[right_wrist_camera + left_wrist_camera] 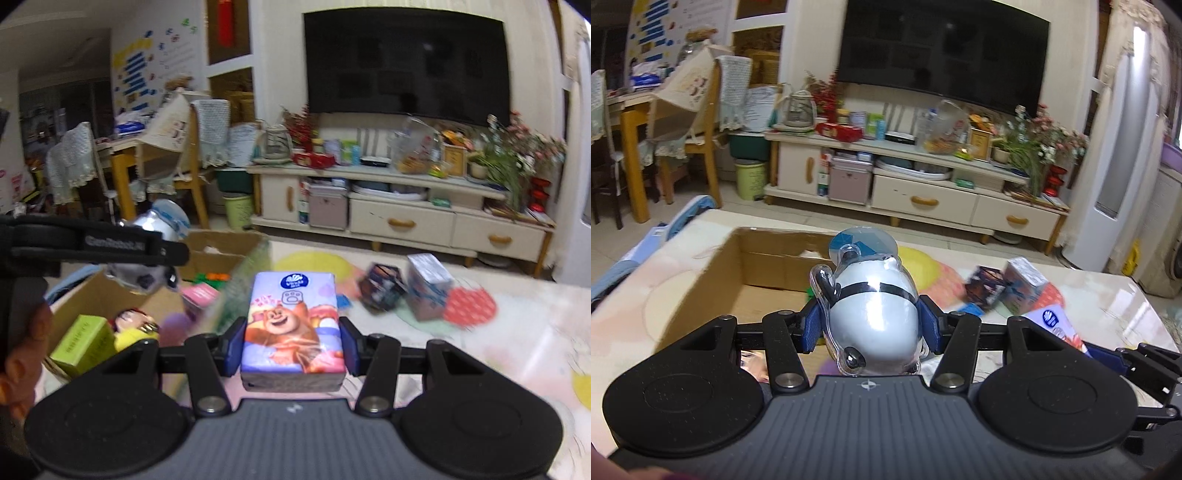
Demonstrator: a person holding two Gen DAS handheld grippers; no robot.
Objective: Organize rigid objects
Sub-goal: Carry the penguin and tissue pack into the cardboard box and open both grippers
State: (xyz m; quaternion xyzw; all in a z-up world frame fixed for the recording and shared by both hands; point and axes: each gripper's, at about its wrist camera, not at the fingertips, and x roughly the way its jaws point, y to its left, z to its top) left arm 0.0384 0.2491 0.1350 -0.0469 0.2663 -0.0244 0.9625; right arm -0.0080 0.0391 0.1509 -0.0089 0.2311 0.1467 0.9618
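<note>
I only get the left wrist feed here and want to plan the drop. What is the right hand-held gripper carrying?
Observer: The right hand-held gripper is shut on a tissue pack printed with a cartoon bear, held above the table.
Operator: What is already inside the cardboard box? I can hardly see into it.
Observer: The right wrist view shows a green box and a doll with a yellow body lying in the cardboard box.
Operator: Where does my left gripper sit relative to that box?
Observer: The left hand-held gripper, shut on the panda toy, is above the box's open top.
</note>
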